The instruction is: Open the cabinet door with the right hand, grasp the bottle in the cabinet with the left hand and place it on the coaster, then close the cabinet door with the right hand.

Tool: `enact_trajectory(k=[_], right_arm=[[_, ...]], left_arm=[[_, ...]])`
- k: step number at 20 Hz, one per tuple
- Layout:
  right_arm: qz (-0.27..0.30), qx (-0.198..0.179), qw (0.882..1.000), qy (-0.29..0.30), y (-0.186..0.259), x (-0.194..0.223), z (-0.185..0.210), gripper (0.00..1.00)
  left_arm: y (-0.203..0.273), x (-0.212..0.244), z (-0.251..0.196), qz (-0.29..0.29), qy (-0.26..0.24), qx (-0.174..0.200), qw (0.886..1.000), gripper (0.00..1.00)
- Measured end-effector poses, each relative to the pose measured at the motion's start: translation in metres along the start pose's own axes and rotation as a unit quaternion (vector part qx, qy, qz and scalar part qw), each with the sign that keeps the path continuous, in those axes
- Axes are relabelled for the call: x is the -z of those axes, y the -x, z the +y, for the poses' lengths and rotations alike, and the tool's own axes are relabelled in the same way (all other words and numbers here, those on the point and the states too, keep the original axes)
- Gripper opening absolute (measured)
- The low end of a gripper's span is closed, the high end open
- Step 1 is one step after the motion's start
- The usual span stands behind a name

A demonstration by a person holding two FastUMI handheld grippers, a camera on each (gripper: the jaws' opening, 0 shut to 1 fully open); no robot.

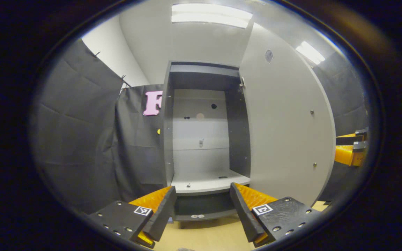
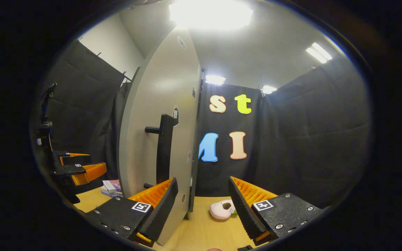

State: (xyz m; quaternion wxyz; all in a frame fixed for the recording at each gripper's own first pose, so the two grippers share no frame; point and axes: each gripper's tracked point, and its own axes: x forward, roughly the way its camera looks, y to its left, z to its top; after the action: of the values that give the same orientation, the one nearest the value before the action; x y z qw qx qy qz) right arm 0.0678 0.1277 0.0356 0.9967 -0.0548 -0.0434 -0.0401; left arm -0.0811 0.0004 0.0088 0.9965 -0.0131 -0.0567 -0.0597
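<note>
The grey cabinet (image 1: 168, 139) stands straight ahead in the left gripper view, its door (image 1: 281, 132) swung wide open to the right. Its pale bottom shelf (image 1: 208, 183) is bare apart from small holes. My left gripper (image 1: 202, 188) is open in front of the shelf, nothing between its fingers. In the right gripper view the door (image 2: 159, 104) shows from outside with its black bar handle (image 2: 164, 148). My right gripper (image 2: 202, 181) is open, and the door's free edge stands just past its left finger (image 2: 159, 198). The right gripper (image 1: 352, 150) also peeks out behind the door.
A wooden tabletop (image 2: 204, 230) lies below both grippers. A pink, doughnut-like soft object (image 2: 222, 210) rests on it right of the door. Small boxes (image 2: 110, 186) sit left of the door, close to the left gripper (image 2: 79, 167). Black cloth walls close in all round.
</note>
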Motion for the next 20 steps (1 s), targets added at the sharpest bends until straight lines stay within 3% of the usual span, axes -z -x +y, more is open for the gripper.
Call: enact_trajectory(k=[6, 12, 17, 19, 20], right_arm=[[-0.012, -0.043, 0.999, 0.014, -0.022, -0.007, 0.077, 0.9], [-0.007, -0.085, 0.996, 0.003, -0.076, 0.011, 0.143, 0.91], [-0.003, -0.101, 0.995, -0.026, -0.095, 0.004, 0.174, 0.94], [-0.001, -0.101, 0.994, -0.033, -0.097, -0.001, 0.18, 0.94], [0.004, -0.101, 0.994, -0.039, -0.101, 0.003, 0.181, 0.94]], left_arm=[[0.004, -0.002, 0.065, -0.01, -0.009, -0.036, 0.999, 0.92], [0.02, 0.002, 0.128, -0.01, -0.001, -0.077, 0.997, 0.89], [0.015, 0.006, 0.143, 0.006, -0.002, -0.09, 0.996, 0.88], [0.007, 0.011, 0.131, 0.023, -0.006, -0.078, 0.997, 0.92], [0.002, 0.013, 0.123, 0.029, -0.004, -0.07, 0.997, 0.85]])
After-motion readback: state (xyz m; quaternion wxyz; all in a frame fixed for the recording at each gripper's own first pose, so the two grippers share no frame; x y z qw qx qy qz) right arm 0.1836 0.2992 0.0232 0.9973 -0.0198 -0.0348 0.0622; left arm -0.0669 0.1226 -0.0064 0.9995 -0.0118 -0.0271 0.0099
